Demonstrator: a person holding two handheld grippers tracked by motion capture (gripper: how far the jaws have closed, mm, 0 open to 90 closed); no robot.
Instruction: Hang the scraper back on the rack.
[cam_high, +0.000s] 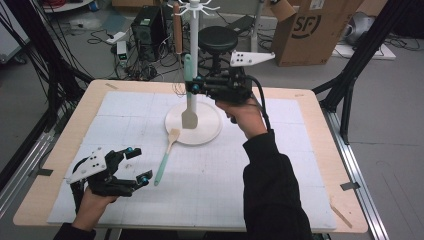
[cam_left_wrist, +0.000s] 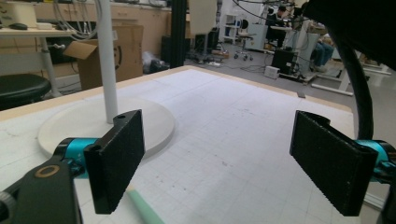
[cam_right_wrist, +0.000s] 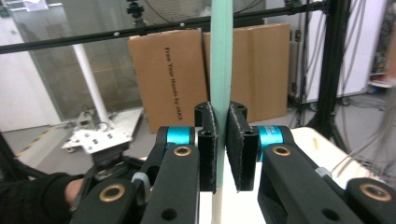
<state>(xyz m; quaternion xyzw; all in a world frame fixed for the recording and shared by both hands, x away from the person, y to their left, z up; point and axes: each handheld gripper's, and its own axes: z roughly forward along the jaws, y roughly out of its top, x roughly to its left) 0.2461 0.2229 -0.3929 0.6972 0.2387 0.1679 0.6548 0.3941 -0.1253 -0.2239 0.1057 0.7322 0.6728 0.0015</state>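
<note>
High view: the right gripper (cam_high: 192, 86) is held raised above the round white stand base (cam_high: 210, 131), borne by a hand with the forearm in a dark sleeve reaching up from the near edge of the table. Its jaws are pressed together on the green handle of a spatula (cam_high: 189, 97), which is gripped upright, its pale blade hanging down over the stand base beside the white pole (cam_high: 193, 45). The left gripper (cam_high: 136, 165) is held low over the white mat (cam_high: 280, 150), well to the near left of the stand base, with its jaws spread wide and nothing between them. A second spatula (cam_high: 166, 156) is seen lying on the mat, its wooden blade touching the near rim of the stand base and its green handle pointing toward the left gripper.

In the right gripper view, the pinch itself is shown: the two black pads (cam_right_wrist: 239, 144) are closed flat against the green handle (cam_right_wrist: 221, 70), which stands vertically between them. In the left gripper view, the wide gap between the pads (cam_left_wrist: 116, 158) is shown, with the stand base (cam_left_wrist: 154, 126) just beyond and a piece of the green handle (cam_left_wrist: 142, 207) lying below the left pad.
</note>
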